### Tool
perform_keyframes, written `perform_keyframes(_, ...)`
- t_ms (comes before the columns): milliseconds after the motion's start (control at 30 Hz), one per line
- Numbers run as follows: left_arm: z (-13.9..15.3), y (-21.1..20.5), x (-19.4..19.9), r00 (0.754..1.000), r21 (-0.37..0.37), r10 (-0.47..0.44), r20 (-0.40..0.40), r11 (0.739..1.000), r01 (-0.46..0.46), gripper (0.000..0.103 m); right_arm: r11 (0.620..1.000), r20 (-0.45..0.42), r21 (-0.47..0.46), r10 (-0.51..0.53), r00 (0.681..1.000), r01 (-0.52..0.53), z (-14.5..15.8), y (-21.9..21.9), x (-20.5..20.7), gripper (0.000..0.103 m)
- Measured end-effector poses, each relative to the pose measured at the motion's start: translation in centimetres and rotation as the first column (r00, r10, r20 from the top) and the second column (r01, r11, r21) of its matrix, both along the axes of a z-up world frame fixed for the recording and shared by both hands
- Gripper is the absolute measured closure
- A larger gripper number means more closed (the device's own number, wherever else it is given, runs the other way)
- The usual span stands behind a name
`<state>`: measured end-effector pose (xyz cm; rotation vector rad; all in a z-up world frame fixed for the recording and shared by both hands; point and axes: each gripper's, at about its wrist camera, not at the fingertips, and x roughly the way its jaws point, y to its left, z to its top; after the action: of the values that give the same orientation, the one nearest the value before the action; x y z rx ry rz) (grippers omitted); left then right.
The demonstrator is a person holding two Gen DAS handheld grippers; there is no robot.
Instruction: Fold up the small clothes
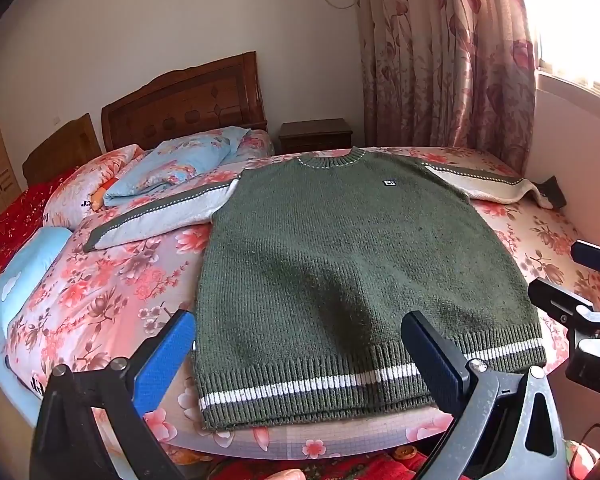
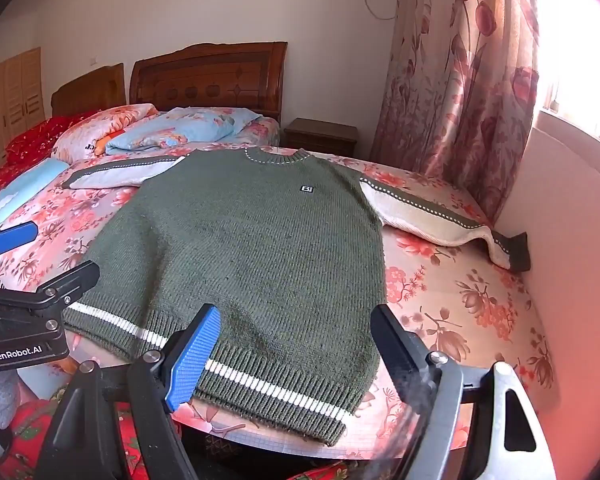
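Green knit sweater [image 1: 352, 256] lies flat, front up, sleeves out to both sides, on floral bed [image 1: 112, 276] w/ hem at near edge; left gripper [image 1: 300, 344] & right gripper [image 2: 296, 340] hover over hem, jaws spread, holding nothing.

matt ribbed-knit sweater [image 1: 364, 248] on smooth printed bedsheet [image 1: 112, 280]; glossy carved wooden headboard [image 1: 184, 100].

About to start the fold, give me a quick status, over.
Left gripper and right gripper open, empty, above hem. Green sweater flat on bed, sleeves spread. Nothing on it.
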<state>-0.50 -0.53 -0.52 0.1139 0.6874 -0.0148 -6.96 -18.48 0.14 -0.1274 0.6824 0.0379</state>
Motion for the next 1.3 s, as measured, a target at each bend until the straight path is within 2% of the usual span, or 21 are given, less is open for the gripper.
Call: perform_keyframes(1300,-0.56,0.20,0.40,1.000,-0.017,0.003,-0.029,1.000,-0.004,0.000,1.000,-0.018,0.012,-0.003,1.000,0.003,-0.49,-0.16,0.30,0.024)
